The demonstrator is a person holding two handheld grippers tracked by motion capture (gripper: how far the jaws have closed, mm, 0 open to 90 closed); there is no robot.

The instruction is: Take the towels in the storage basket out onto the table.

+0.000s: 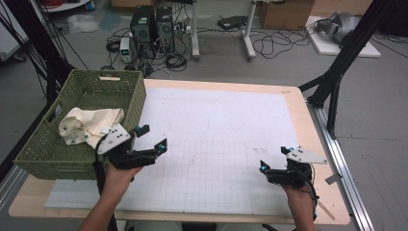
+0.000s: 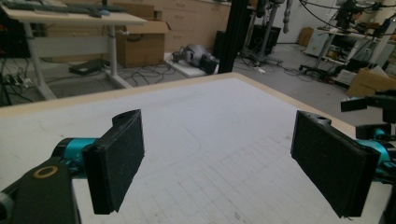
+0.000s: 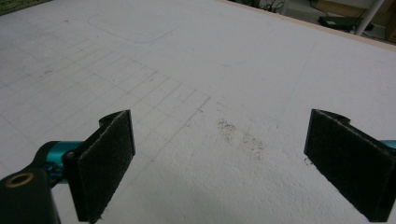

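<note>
A green woven basket (image 1: 82, 125) stands on the table's left side, and a crumpled cream cloth (image 1: 89, 125) lies inside it. My left gripper (image 1: 153, 136) hovers just right of the basket's near corner, open, with nothing between its black pads (image 2: 116, 163). My right gripper (image 1: 274, 158) is over the white gridded mat (image 1: 216, 139) near the table's front right, also open and holding nothing. In the right gripper view its pads (image 3: 105, 163) stand wide apart above a faint dark smudge (image 3: 240, 135) on the mat. The right gripper (image 2: 373, 112) also shows at the far right of the left gripper view.
The mat covers most of the wooden table (image 1: 303, 125). A metal rail (image 1: 341, 163) runs along the right edge. Computer towers (image 1: 151, 24), cables and boxes lie on the floor beyond the far edge. A black stand (image 1: 337, 72) rises at the back right.
</note>
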